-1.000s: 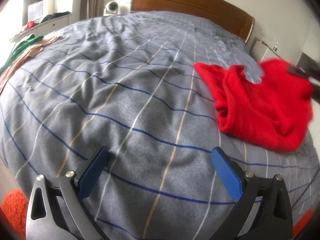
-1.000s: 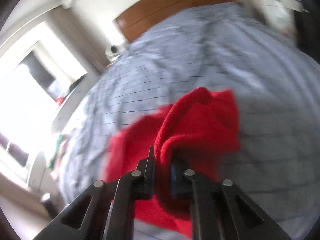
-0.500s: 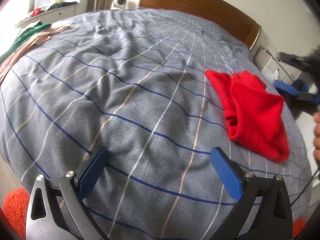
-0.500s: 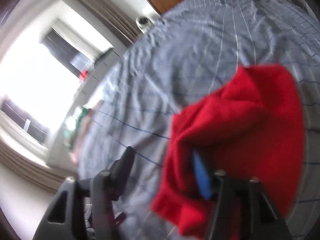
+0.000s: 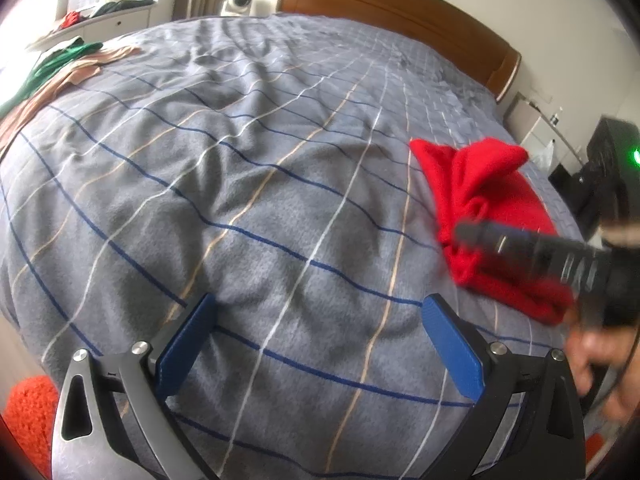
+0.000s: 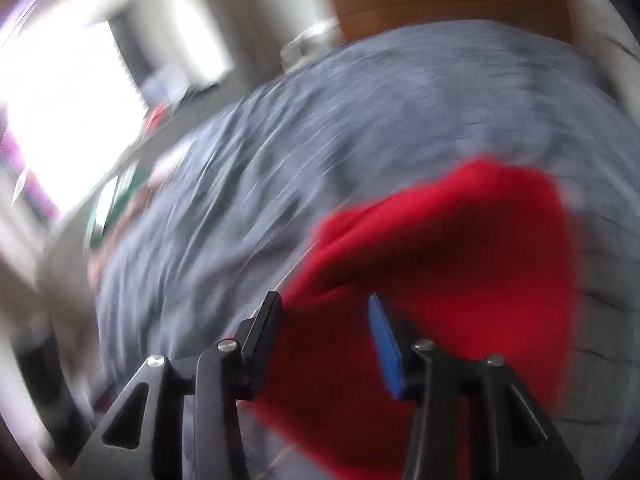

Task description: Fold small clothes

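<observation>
One red garment (image 5: 492, 216) bunched on the grey striped bed (image 5: 248, 184) at its right side, left gripper (image 5: 320, 344) fingers spread wide over bare bedding, right gripper (image 6: 324, 320) fingers parted above the garment, gripping nothing.

The bed (image 5: 248, 184) is viewed from its foot by the left wrist camera, aimed low across the cover toward the headboard (image 5: 400, 16). The right wrist view, heavily blurred, is set close above the red garment (image 6: 460, 264), facing the same headboard (image 6: 452, 4). Garment (image 5: 480, 184), cover and headboard are shared.
</observation>
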Demonstrator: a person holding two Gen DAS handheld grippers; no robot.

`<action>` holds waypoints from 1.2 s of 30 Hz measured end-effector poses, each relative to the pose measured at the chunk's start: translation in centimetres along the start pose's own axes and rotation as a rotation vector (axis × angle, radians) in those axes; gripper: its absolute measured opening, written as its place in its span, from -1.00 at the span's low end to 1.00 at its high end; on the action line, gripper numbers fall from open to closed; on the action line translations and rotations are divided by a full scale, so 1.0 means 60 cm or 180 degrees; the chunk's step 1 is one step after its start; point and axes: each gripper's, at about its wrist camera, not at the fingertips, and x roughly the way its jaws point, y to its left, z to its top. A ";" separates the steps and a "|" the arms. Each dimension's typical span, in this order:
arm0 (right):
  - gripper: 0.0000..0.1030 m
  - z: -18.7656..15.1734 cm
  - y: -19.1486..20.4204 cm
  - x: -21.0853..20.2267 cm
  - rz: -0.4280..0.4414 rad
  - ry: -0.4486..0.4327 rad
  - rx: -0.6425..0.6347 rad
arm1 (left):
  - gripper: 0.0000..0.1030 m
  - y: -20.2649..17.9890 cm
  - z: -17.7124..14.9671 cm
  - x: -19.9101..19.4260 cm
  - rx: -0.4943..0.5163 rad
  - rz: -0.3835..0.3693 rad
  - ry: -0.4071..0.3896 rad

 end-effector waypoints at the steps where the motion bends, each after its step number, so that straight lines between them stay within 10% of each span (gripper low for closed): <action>1: -0.14 -0.009 0.020 0.010 -0.0070 0.0065 -0.0181 | 0.99 0.000 -0.001 -0.001 -0.0003 -0.0004 0.0003; 10: 0.05 0.060 -0.061 -0.076 -0.0006 -0.0177 0.0509 | 0.99 -0.005 -0.002 0.003 0.0029 -0.0002 0.0043; 15: 0.05 0.133 -0.126 0.010 -0.0255 0.0031 0.0852 | 0.99 -0.004 -0.003 -0.002 0.0038 -0.0015 0.0019; 20: 0.21 0.094 -0.096 0.045 -0.0483 -0.0045 0.0605 | 0.99 -0.006 -0.008 -0.003 0.0060 0.0006 0.0017; 26: 0.22 0.051 -0.033 -0.070 -0.0195 -0.0402 0.0243 | 0.99 -0.016 -0.013 -0.004 0.0144 -0.0010 0.0046; 32: 0.36 -0.071 0.009 -0.029 -0.0222 0.0177 -0.0163 | 0.99 -0.013 -0.011 -0.004 0.0139 -0.0007 0.0062; 36: 0.35 -0.091 0.011 -0.082 -0.0189 -0.0064 -0.0220 | 0.99 -0.014 -0.014 -0.004 0.0168 0.0015 0.0060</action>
